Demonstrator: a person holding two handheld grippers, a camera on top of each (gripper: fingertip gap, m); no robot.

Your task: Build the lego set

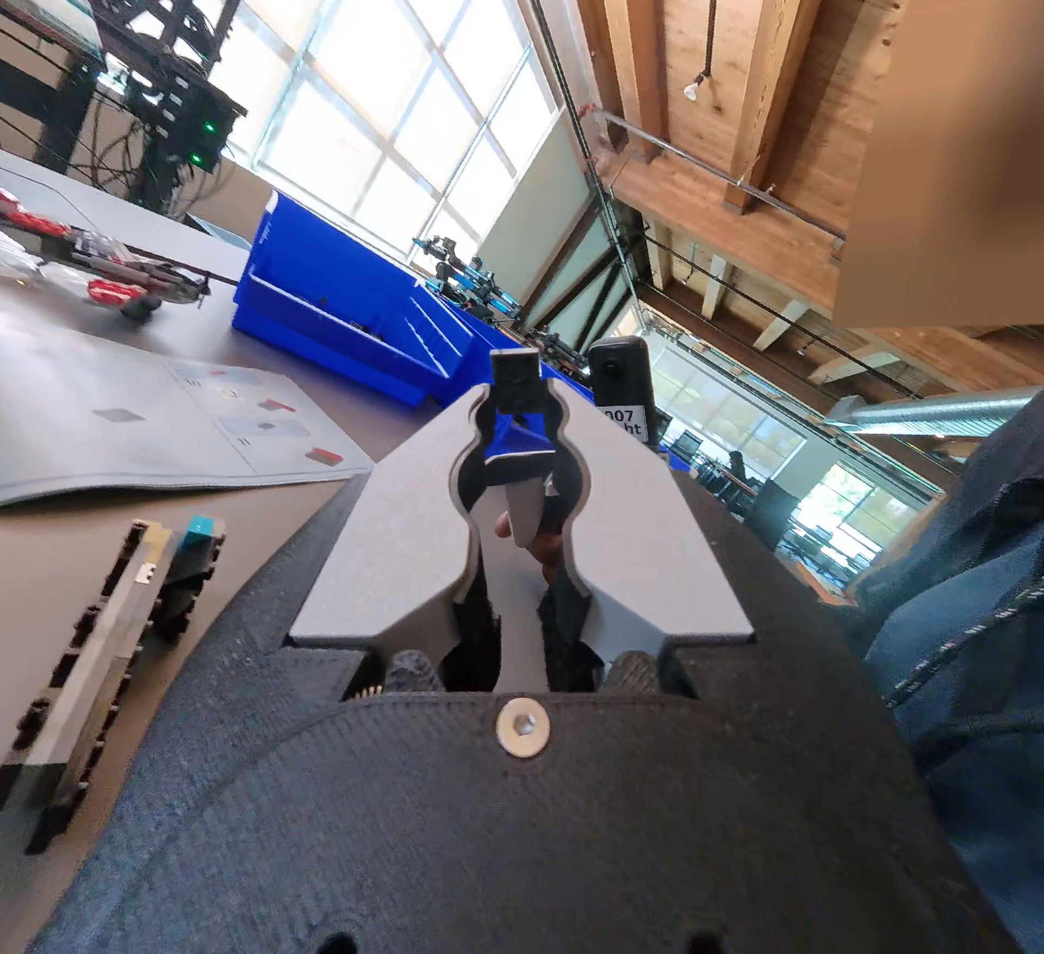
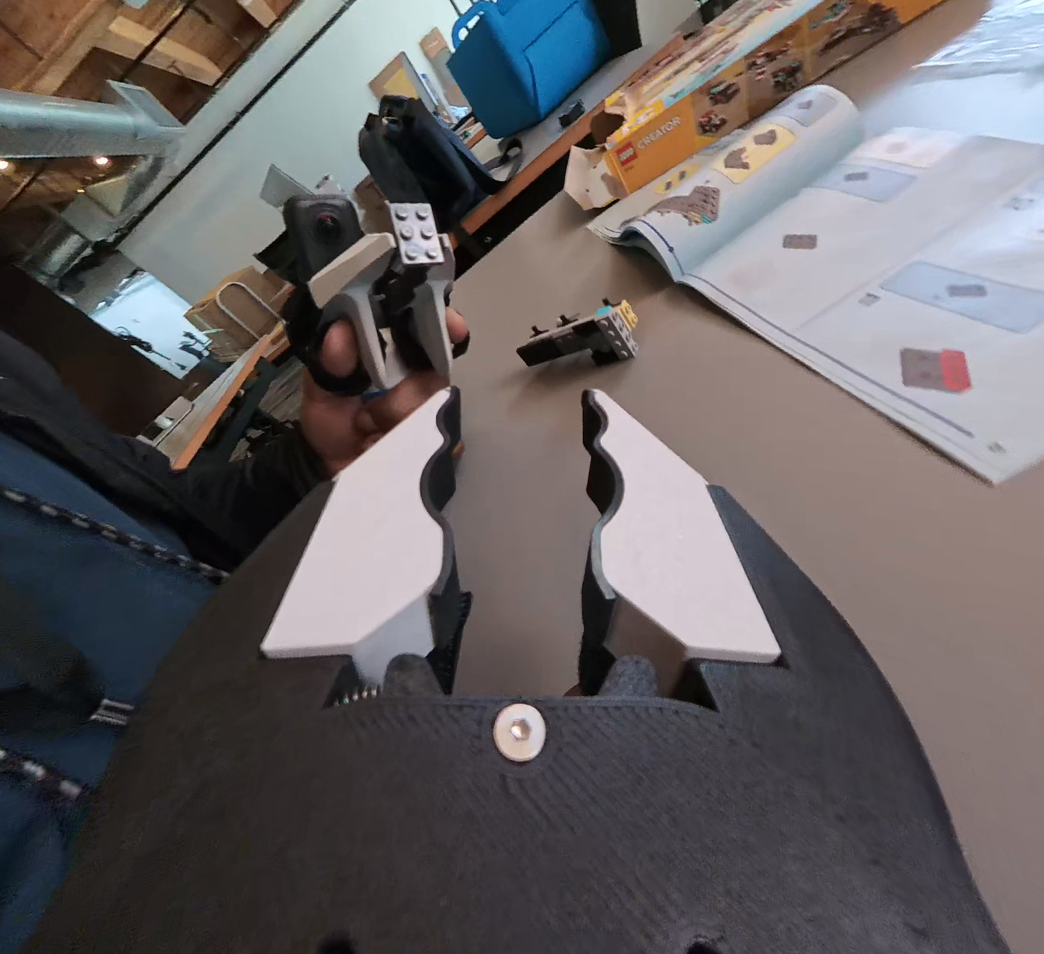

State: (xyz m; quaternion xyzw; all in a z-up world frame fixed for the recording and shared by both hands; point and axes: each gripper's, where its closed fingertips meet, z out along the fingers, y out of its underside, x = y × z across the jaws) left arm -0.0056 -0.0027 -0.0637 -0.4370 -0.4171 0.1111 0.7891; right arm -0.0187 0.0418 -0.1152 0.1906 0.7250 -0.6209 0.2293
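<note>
My left gripper [image 1: 517,397] is shut on a small dark grey Lego plate [image 1: 515,381] and holds it up in the air. The right wrist view shows the same gripper [image 2: 415,251] with the studded grey plate [image 2: 417,234] at its tips, held in a hand. My right gripper [image 2: 520,400] is open and empty, low over the table, facing the left one. A partial Lego build [image 2: 582,334] of black and grey bricks with a teal and a yellow piece lies on the table beyond my right gripper. It also shows in the left wrist view [image 1: 113,644].
An open instruction booklet [image 2: 847,260] lies to the right of the build, also in the left wrist view [image 1: 169,418]. An orange Lego box [image 2: 791,39] lies behind it. Blue bins [image 1: 350,305] and loose red and grey pieces [image 1: 113,277] sit farther along the grey table [image 2: 734,531]. Tip to tip, the grippers are about 7 cm apart.
</note>
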